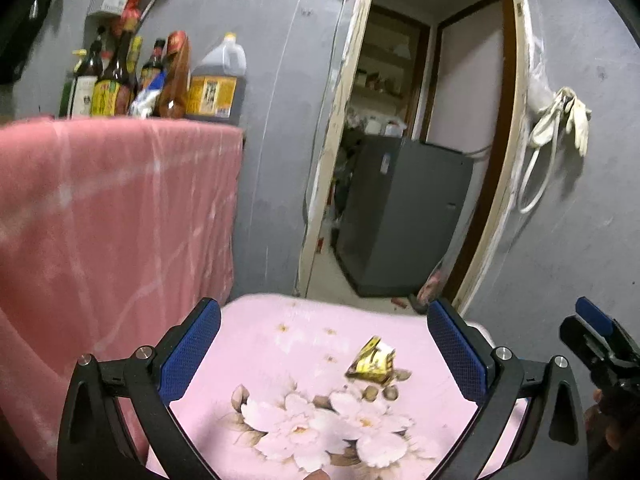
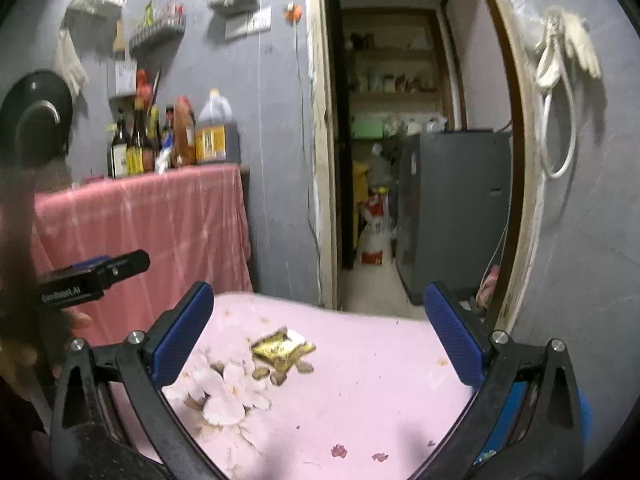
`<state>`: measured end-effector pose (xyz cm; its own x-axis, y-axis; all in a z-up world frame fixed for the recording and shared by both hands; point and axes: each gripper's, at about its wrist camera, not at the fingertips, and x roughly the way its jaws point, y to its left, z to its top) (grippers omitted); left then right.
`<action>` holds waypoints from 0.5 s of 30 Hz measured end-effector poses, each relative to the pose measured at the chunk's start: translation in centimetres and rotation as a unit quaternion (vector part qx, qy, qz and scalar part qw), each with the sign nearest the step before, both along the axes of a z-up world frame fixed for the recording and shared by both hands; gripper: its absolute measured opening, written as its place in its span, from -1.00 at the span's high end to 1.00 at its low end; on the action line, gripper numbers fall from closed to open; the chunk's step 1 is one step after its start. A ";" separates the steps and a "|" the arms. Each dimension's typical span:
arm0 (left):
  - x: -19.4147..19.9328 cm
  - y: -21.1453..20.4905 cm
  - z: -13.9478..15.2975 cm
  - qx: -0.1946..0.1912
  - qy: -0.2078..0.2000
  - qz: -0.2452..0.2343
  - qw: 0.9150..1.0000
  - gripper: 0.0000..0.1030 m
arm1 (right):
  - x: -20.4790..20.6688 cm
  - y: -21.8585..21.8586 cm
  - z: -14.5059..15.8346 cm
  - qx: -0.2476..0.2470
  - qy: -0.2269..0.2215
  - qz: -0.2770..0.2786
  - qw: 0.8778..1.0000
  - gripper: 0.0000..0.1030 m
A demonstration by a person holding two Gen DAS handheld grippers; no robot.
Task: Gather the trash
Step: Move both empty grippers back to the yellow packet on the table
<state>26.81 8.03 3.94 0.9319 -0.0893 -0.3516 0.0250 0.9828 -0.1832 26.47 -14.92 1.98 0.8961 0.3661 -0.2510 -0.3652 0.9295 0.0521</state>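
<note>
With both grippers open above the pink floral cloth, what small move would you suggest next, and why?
Probably lower the right gripper toward the crumpled yellow wrapper and straddle it. The wrapper lies loose on the pink floral cloth, almost between that gripper's open fingers, and nothing holds it. The left gripper is open too, though the wrapper sits off-centre there.

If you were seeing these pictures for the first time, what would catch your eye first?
The crumpled yellow wrapper lying on the pink flowered cloth, between the open left gripper and right gripper. Behind, dark sauce bottles crowd a pink-draped counter beside an open doorway.
</note>
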 end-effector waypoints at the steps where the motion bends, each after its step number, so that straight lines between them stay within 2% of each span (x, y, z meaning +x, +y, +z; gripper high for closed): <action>1: 0.4 0.1 -0.5 0.002 0.007 -0.002 1.000 -0.97 | 0.5 0.2 -0.6 -0.006 0.009 0.002 1.000 -1.00; 10: 4.7 0.1 -5.2 0.000 0.091 -0.023 0.996 -0.97 | 4.9 0.8 -5.1 -0.027 0.106 0.006 0.994 -0.98; 13: 6.3 0.1 -6.2 -0.001 0.119 -0.022 0.993 -0.94 | 6.2 1.2 -6.2 -0.045 0.134 0.012 0.990 -0.83; 15: 7.0 0.2 -6.8 -0.010 0.129 -0.027 0.991 -0.83 | 7.0 1.7 -6.9 -0.061 0.152 0.019 0.986 -0.60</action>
